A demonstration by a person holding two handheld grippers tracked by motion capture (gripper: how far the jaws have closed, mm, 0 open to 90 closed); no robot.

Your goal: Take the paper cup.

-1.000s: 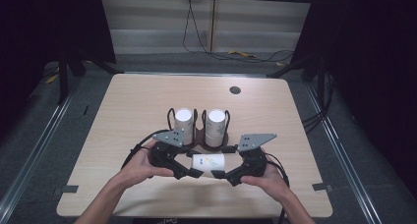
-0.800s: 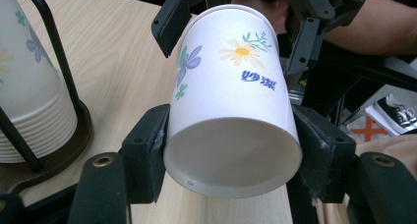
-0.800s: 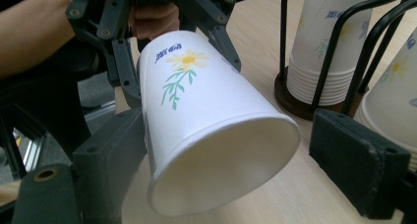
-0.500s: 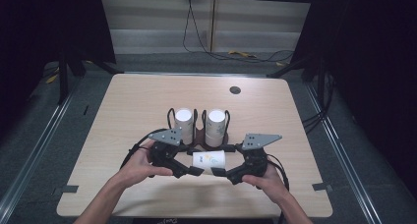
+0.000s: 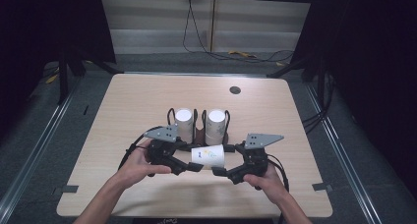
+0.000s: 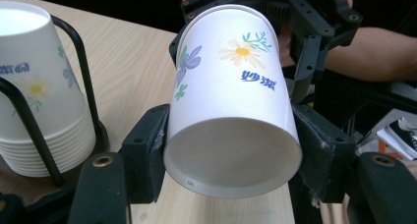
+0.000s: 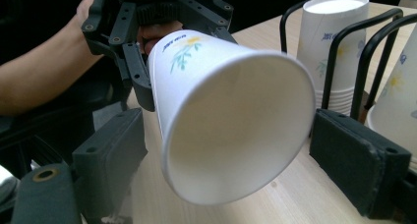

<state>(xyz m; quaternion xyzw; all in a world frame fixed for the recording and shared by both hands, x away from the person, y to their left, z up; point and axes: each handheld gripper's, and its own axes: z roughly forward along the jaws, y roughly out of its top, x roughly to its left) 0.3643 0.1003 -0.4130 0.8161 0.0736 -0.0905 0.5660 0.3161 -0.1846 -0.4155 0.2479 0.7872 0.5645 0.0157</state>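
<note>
A white paper cup (image 5: 209,155) printed with flowers and blue characters lies level between my two grippers, above the table's near middle. My left gripper (image 5: 194,166) is shut on the cup's base end; in the left gripper view its pads (image 6: 147,155) press on both sides of the cup (image 6: 231,76). My right gripper (image 5: 219,171) faces it from the other side. In the right gripper view the cup's open mouth (image 7: 236,135) points at the camera, and the right gripper (image 7: 236,155) stands open with small gaps either side of the rim.
Just behind the grippers a black wire holder (image 5: 199,130) carries two upside-down stacks of the same cups (image 5: 184,123) (image 5: 215,125). A dark round grommet (image 5: 235,90) sits near the table's far edge. Cables run across the floor beyond the table.
</note>
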